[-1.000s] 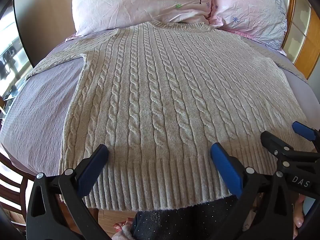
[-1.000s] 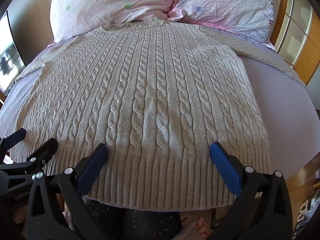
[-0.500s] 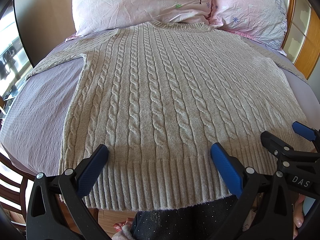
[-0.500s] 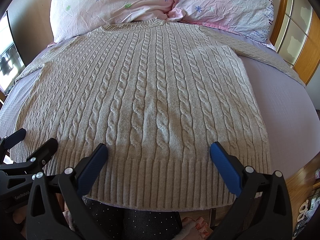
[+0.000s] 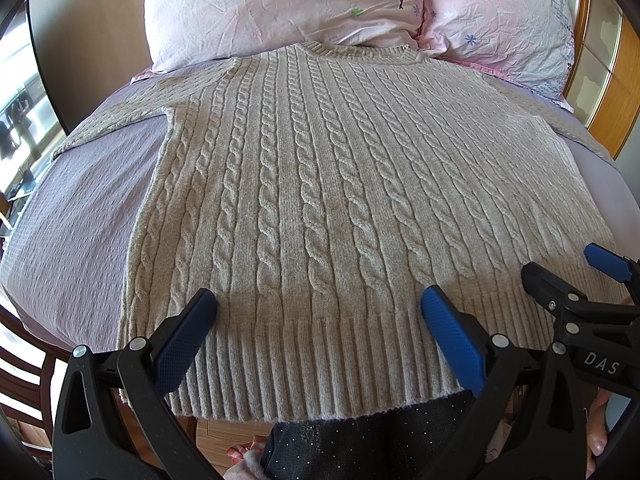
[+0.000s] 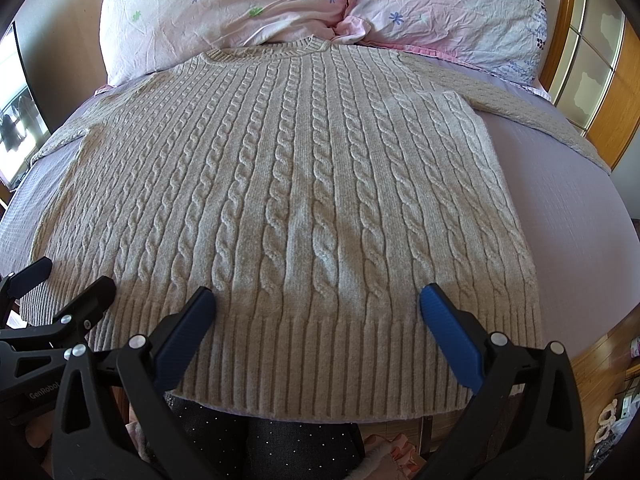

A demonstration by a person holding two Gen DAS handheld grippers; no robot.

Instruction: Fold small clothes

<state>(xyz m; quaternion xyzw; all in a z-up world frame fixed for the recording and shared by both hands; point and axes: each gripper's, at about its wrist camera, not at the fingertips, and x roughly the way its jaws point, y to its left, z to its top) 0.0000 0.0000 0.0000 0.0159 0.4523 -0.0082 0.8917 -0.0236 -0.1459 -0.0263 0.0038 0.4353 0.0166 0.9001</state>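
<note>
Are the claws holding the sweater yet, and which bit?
Nothing is held. The left claw and right claw are both open above the ribbed hem of the sweater, gripping none of it.

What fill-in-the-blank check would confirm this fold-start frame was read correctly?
1. The cable-knit sweater lies flat on the ____.
2. Its neckline points toward the two ____.
3. Both the left gripper and the right gripper hover over the ribbed hem with jaws ____.
4. Both sleeves are spread ____ from the body.

Missing words: bed; pillows; open; outward
</note>
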